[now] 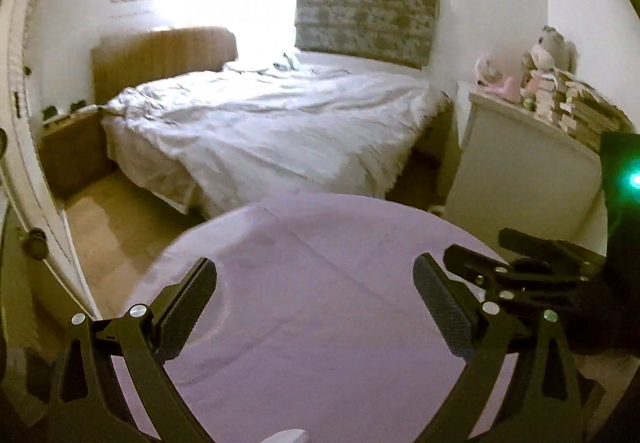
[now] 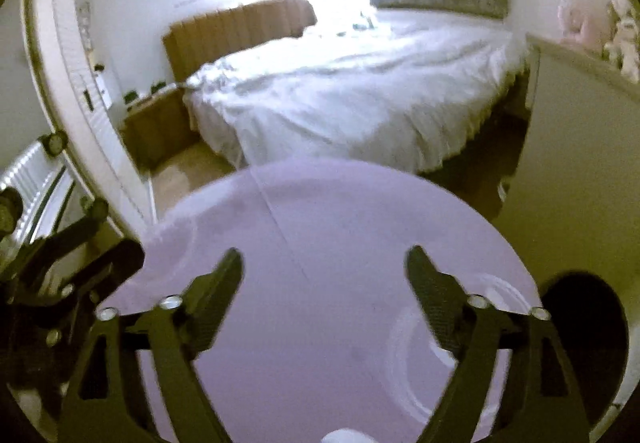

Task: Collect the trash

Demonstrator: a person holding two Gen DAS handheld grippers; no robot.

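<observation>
While no trash shows, left tongs (image 1: 316, 295) and right tongs (image 2: 324, 283) hover spread, empty, over the round lilac table (image 1: 320, 243).

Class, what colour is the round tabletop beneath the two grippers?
Pale lilac. The round tabletop shows best in the right wrist view, which takes in most of its rim.

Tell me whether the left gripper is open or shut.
Open. In the left wrist view the left gripper has its two fingers spread wide apart above the round purple table, with nothing between them.
</observation>
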